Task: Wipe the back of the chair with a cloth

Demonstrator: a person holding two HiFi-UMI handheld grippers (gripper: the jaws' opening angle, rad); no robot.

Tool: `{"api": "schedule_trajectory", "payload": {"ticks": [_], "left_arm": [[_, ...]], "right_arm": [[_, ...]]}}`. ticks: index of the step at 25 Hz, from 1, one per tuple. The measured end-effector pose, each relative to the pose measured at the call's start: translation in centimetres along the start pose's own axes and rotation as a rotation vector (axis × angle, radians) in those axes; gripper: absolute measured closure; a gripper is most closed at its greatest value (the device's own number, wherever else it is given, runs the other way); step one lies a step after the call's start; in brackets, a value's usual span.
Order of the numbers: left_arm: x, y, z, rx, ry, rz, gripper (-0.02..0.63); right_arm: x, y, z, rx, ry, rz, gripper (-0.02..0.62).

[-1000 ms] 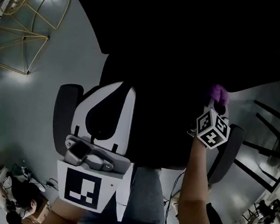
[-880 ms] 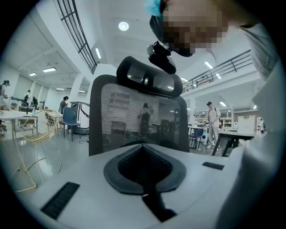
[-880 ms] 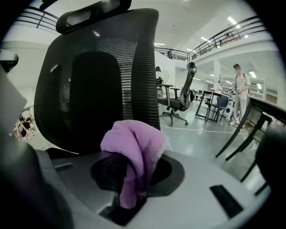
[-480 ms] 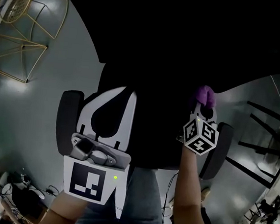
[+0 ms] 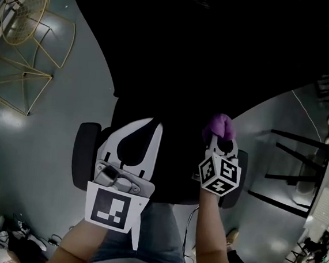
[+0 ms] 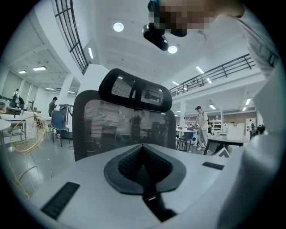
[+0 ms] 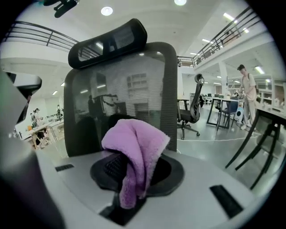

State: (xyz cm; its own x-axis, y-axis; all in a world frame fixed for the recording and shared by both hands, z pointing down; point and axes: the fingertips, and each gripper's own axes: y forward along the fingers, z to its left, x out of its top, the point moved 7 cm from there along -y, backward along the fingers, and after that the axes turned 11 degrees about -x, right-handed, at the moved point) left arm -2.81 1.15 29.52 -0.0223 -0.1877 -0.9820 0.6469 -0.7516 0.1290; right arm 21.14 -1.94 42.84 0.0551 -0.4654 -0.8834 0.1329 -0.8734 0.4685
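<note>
Shifted inward since a second ago, the right gripper [image 5: 218,140] pinches a purple cloth [image 7: 134,147] toward the chair back [image 7: 118,91], poised to wipe; the left gripper [image 6: 144,154] waits closed, empty.

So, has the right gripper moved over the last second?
Yes, slightly. In the head view the right gripper, shut on the purple cloth, has slid from the far end of the chair's right armrest toward its middle, nearer the person.

Left tool [image 6: 143,155] jaws together w/ nothing between, facing mesh chair back [image 6: 111,127], prob. not touching.
</note>
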Motion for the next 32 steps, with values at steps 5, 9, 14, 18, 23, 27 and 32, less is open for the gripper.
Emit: {"api": "schedule_trajectory", "payload": {"ticks": [5,9,14,18,23,27,32], "left_arm": [[2.2,-0.2,-1.0,-0.038,0.032,-0.009,0.594],[3.9,-0.4,-2.1,-0.078,0.080,-0.013,0.594],[5.8,-0.7,-2.4,-0.096,0.065,-0.054,0.594],[6.7,-1.0,-3.1,-0.113,0.053,-0.071,0.594],[7.4,-1.2,-3.9,-0.145,0.083,-0.062,0.594],[8.0,-1.1,-4.6,-0.167,0.069,-0.068,0.594],[8.6,-0.8,-5.5,-0.203,0.077,-0.077,0.594]], "right_arm": [[3.3,-2.7,1.1,0.043,0.009,-0.029,0.494],[5.7,-5.4,2.3,0.100,-0.009,-0.051,0.494],[8.2,-8.1,3.6,0.147,-0.026,-0.079,0.494],[9.6,-10.2,3.8,0.158,-0.022,-0.097,0.494],[11.1,-12.9,3.9,0.177,-0.012,-0.116,0.494],[12.6,-14.7,4.2,0.193,-0.026,-0.159,0.495],[14.7,-16.7,3.9,0.198,-0.002,-0.223,0.494]]}}
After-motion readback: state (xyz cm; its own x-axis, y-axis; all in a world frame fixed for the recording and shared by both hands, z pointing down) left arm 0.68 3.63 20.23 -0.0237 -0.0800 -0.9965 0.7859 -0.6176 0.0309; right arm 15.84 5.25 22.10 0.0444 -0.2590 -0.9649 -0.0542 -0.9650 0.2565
